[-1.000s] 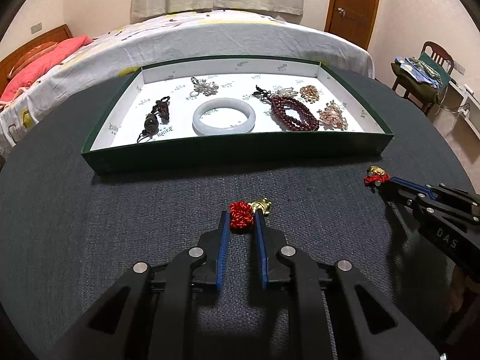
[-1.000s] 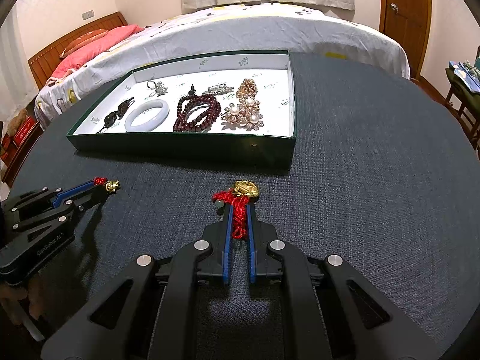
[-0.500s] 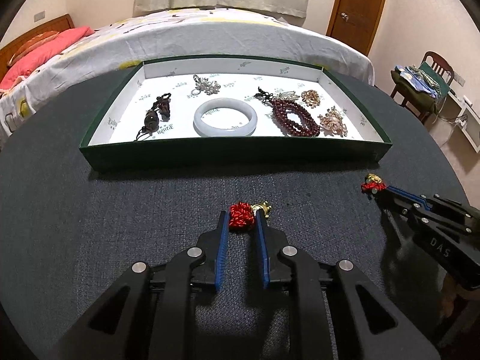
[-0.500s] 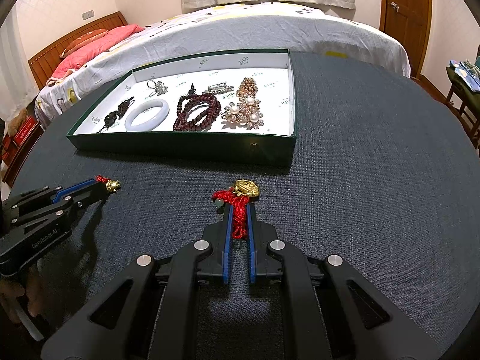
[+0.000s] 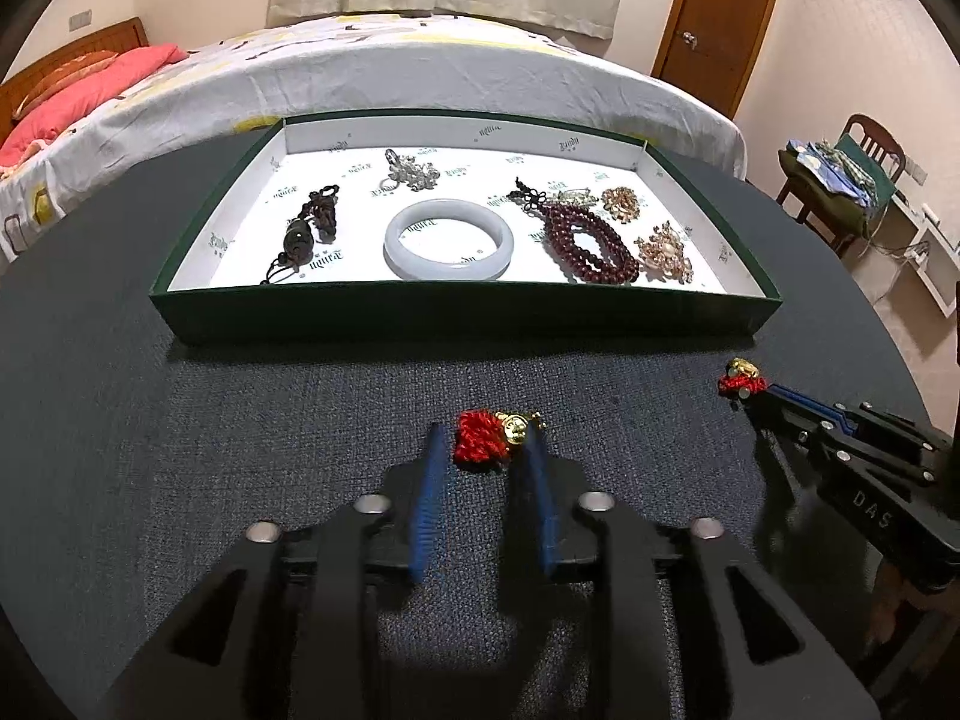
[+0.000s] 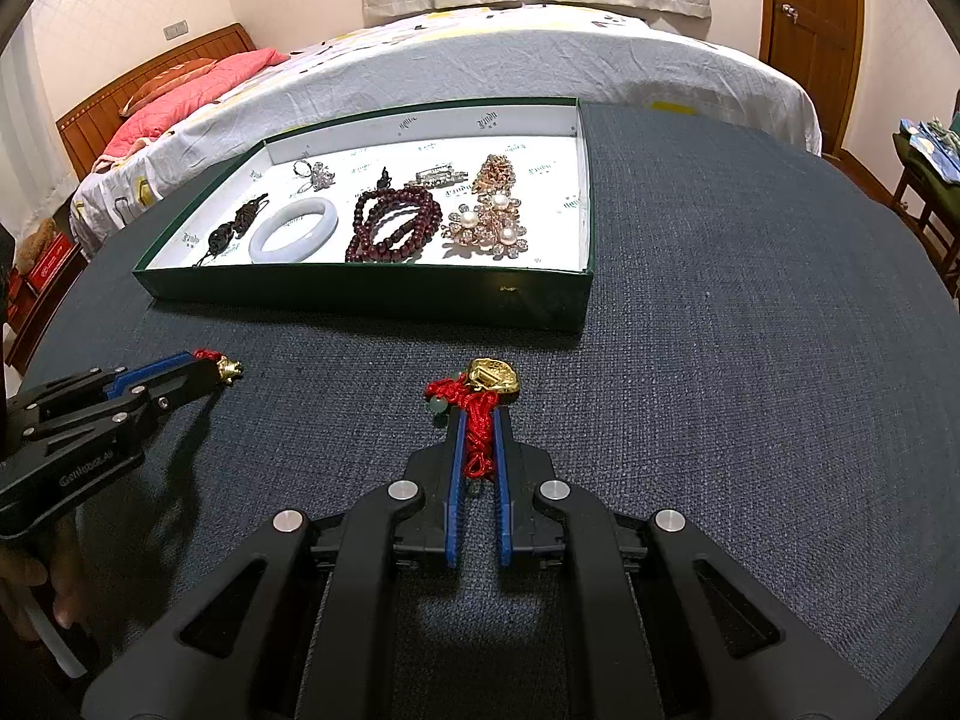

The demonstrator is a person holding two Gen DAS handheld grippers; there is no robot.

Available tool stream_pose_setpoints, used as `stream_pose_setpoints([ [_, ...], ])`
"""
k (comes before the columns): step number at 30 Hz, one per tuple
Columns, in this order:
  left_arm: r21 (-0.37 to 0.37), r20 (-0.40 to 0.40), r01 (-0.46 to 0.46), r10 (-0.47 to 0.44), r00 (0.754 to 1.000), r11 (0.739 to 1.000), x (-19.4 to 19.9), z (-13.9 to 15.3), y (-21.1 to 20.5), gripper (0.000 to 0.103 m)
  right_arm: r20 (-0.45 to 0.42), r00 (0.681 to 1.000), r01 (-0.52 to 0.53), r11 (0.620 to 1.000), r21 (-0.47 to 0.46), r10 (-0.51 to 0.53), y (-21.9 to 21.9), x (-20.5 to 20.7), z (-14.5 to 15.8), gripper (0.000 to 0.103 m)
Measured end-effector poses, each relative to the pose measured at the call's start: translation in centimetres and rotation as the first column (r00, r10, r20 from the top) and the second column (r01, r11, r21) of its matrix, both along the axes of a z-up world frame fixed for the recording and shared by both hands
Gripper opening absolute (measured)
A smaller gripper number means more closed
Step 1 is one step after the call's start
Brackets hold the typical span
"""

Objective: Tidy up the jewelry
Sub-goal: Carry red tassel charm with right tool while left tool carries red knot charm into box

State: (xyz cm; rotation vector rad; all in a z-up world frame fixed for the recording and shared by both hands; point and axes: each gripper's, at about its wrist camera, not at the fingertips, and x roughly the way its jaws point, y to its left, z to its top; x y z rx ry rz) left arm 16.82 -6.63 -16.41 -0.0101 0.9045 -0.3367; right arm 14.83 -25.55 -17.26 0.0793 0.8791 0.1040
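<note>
My left gripper (image 5: pixel 489 444) is shut on a small red knotted cord with a gold charm (image 5: pixel 492 441), held over the dark table in front of the green tray (image 5: pixel 456 315). It also shows in the right wrist view (image 6: pixel 219 367). My right gripper (image 6: pixel 477 420) is shut on a red cord bracelet with a gold ingot charm (image 6: pixel 493 378), also in front of the tray (image 6: pixel 372 294); it shows at the right of the left wrist view (image 5: pixel 744 381).
The white-lined tray holds a pale jade bangle (image 5: pixel 449 238), dark red beads (image 5: pixel 591 246), a black pendant (image 5: pixel 306 228), brooches (image 5: pixel 663 252) and a silver piece (image 5: pixel 411 171). A bed (image 5: pixel 420 66) stands behind the table. A chair (image 5: pixel 852 180) stands at right.
Both grippers have kept their hold and shifted only slightly in front of the tray. The tray's contents have not moved.
</note>
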Motion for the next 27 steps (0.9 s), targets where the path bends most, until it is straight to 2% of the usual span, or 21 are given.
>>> stream_pose_setpoints([
  [7, 0.017, 0.007, 0.011, -0.011, 1.0, 1.0, -0.04, -0.15, -0.22, 0.028, -0.001, 1.0, 0.0, 1.0, 0.001, 0.0, -0.02, 0.0, -0.01, 0.009],
  [9, 0.018, 0.009, 0.012, -0.012, 1.0, 1.0, -0.02, -0.13, -0.22, 0.02, 0.0, 1.0, 0.0, 1.0, 0.0, 0.0, -0.01, 0.01, 0.0, 0.009],
  [12, 0.019, 0.015, 0.01, -0.011, 1.0, 1.0, 0.03, -0.05, -0.15, 0.017, 0.0, 1.0, 0.0, 1.0, 0.0, 0.0, -0.02, 0.02, 0.01, 0.009],
  [27, 0.056, 0.049, 0.012, -0.015, 0.999, 0.998, -0.27, 0.18, -0.26, 0.014, 0.001, 1.0, 0.0, 1.0, -0.002, 0.0, -0.03, -0.01, 0.05, 0.009],
])
